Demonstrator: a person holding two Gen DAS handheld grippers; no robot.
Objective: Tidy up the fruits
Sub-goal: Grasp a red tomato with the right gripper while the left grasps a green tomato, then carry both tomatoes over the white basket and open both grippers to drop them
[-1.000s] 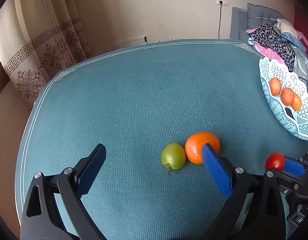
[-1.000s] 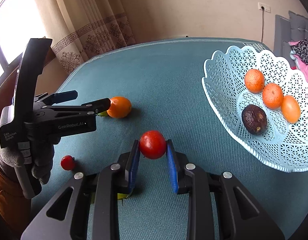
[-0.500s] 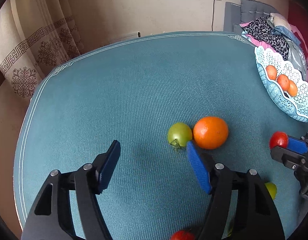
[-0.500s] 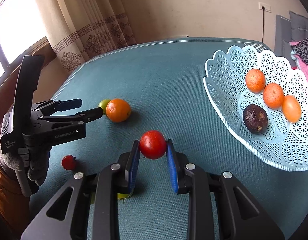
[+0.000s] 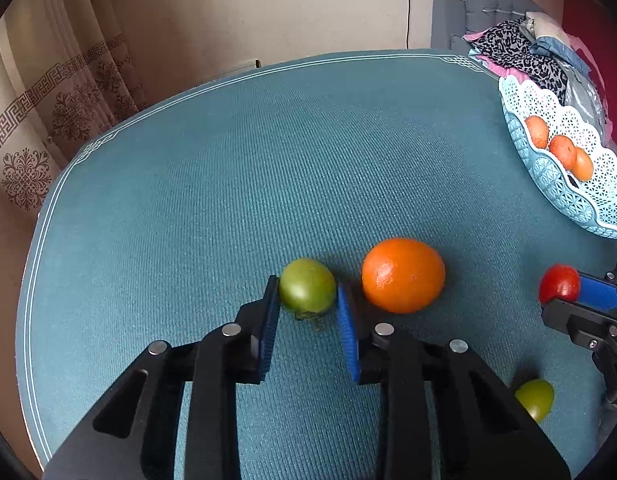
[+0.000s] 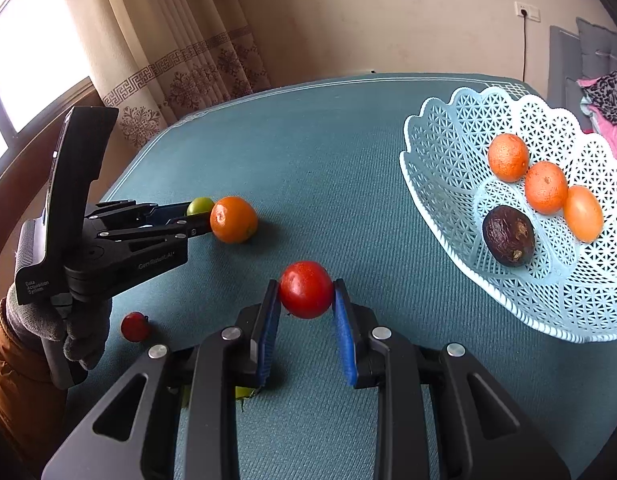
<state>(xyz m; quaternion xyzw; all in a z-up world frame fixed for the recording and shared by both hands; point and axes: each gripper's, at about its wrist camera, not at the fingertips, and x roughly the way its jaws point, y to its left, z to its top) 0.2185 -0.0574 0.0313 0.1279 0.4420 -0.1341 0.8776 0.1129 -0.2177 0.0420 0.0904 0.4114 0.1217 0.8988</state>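
A green tomato (image 5: 307,289) lies on the teal tablecloth with my left gripper (image 5: 307,284) shut on it, one blue pad on each side. An orange (image 5: 403,275) sits just right of it, close to the right pad. My right gripper (image 6: 304,286) is shut on a red tomato (image 6: 305,289), to the left of the pale blue lattice basket (image 6: 440,184). Three orange fruits (image 6: 545,187) and one dark wrinkled fruit (image 6: 507,235) are in the basket. From the right wrist view, the left gripper (image 6: 200,218) reaches in from the left, held by a gloved hand (image 6: 80,336).
A small red tomato (image 6: 135,327) lies near the gloved hand. A small green fruit (image 5: 534,398) lies by the right gripper, partly hidden. Curtains hang beyond the table's far left edge. A pile of clothes (image 5: 524,56) lies behind the basket.
The left gripper's jaws, wide open a second ago, have closed onto the green tomato after shifting left from the orange. The right gripper and its red tomato have not moved.
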